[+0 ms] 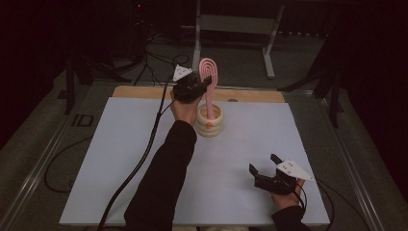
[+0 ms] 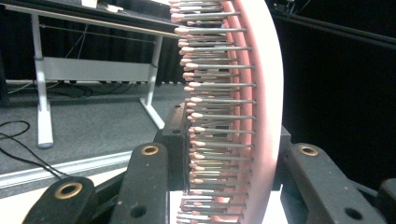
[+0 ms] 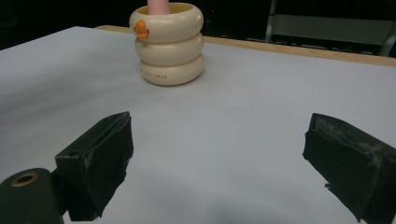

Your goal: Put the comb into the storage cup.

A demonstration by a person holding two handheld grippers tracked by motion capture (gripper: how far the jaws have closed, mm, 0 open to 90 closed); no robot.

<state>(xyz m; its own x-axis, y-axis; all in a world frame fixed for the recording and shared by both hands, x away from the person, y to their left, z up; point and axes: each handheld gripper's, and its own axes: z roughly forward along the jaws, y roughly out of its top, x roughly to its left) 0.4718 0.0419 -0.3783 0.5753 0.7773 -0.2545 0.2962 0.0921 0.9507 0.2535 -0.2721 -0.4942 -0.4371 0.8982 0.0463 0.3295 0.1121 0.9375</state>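
The pink hairbrush (image 1: pixel 208 77) stands upright, handle down in a cream holder (image 1: pixel 210 122) shaped like three stacked rings with a small orange mark, near the far middle of the white table (image 1: pixel 120 159). Its long axis runs vertical, oval head on top. The left gripper (image 1: pixel 208 83) pinches the head, jaws pressed on both faces. The left gripper view shows the head edge-on: rows of thin metal pins with pale rounded tips on a smooth pink pad. The right gripper view shows the glossy holder and handle base. The right gripper (image 1: pixel 262 163) rests low near the table's near right edge, jaws spread wide, nothing between them.
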